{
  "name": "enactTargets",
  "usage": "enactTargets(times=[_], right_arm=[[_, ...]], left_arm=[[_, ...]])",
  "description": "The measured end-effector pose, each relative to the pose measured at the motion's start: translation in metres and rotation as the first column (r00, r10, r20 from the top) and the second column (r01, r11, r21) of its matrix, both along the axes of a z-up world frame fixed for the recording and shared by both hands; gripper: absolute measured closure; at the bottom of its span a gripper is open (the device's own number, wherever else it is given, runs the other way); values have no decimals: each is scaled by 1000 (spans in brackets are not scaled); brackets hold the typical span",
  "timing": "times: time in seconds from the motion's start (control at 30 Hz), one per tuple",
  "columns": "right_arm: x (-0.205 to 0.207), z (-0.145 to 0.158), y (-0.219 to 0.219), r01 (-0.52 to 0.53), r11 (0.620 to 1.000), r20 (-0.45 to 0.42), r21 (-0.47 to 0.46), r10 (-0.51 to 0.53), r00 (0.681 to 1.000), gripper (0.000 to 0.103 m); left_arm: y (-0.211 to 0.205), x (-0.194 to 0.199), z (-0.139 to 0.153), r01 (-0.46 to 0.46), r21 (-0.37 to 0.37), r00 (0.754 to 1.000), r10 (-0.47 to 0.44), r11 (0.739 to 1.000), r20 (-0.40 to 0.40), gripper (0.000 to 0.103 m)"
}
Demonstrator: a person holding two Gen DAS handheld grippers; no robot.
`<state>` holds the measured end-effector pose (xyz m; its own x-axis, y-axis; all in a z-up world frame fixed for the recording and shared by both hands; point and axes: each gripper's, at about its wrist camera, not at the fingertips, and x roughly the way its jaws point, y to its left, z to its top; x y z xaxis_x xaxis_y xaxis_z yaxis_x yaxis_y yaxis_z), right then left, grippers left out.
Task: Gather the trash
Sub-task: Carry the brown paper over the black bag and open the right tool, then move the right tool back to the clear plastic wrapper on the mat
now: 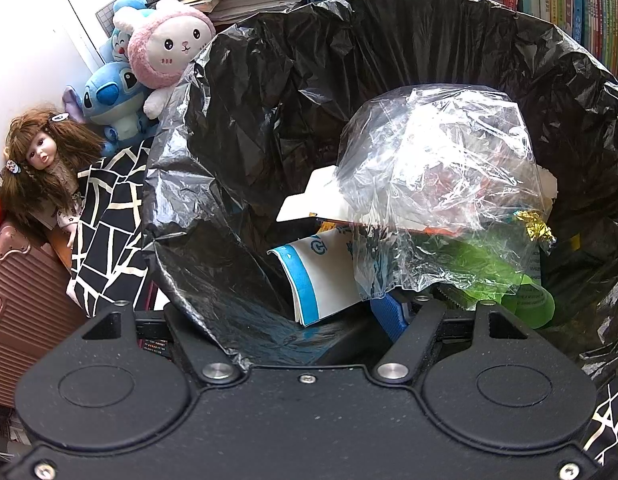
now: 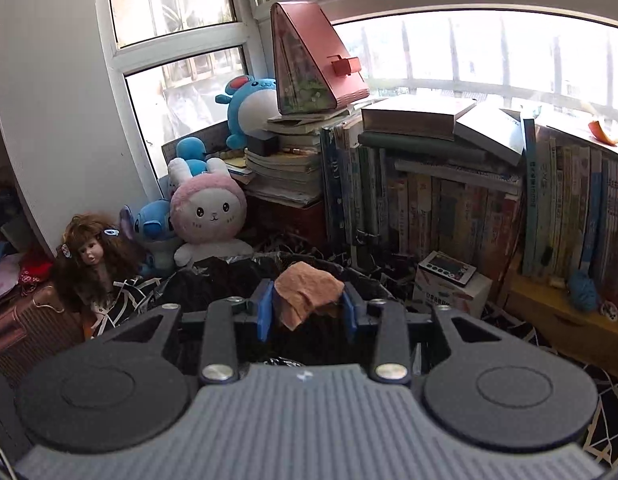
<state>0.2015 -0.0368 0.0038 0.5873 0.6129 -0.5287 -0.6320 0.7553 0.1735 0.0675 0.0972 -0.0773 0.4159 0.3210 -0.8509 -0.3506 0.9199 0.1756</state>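
Holding the rim of the black trash bag [image 1: 237,184], the left hand-held gripper [image 1: 389,312] has one blue pad [image 1: 393,314] showing inside the bag mouth, with the near edge of the plastic draped over its body; the other finger is hidden behind the liner, so whether the pads press on the film cannot be told. Inside the bag lie a crumpled clear plastic wrap [image 1: 441,184], a white card piece [image 1: 309,200], a paper cup with blue bands [image 1: 313,280], a green bottle [image 1: 525,300] and a gold foil scrap [image 1: 535,228]. The right hand-held gripper [image 2: 308,308] sits above the bag opening, seen in the right wrist view as a dark rim just beyond the fingers. A crumpled brown paper napkin [image 2: 307,292] hangs between its two blue pads [image 2: 265,312]; the pads stand apart, and the napkin touches the left pad and drapes toward the right one, though firm pressure on it cannot be confirmed. Behind the bag stand a pink rabbit plush [image 2: 209,212], a blue plush [image 2: 155,224] and a doll with brown hair [image 2: 91,252]. A row of books [image 2: 449,208] lines the windowsill, with a red triangular box [image 2: 309,56] on a book stack.
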Motion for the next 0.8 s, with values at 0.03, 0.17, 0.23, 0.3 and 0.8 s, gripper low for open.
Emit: enactTargets(times=[0.03,0.17,0.23,0.3,0.8], right_arm=[[-1,-1,-1,2,1000,-2,-1,-2,1000,58],[-1,-3,-4,11,1000,-14,1,-11,1000,38],[-3,-3,-5,19,1000,-16,1,-19,1000,31],[-5,-3,-7,22,1000,-14,2,-22,1000,28],[-15,-3,-63,158,987,47,-5,-158,986,15]], left_arm=[[0,0,0,0,0,1000,0,1000,0,33],[0,0,0,1,0,1000,-1,1000,0,33],[0,0,0,1,0,1000,-1,1000,0,33],[0,0,0,0,0,1000,0,1000,1,33],[0,2,1,1,-1,1000,-1,1000,1,32]])
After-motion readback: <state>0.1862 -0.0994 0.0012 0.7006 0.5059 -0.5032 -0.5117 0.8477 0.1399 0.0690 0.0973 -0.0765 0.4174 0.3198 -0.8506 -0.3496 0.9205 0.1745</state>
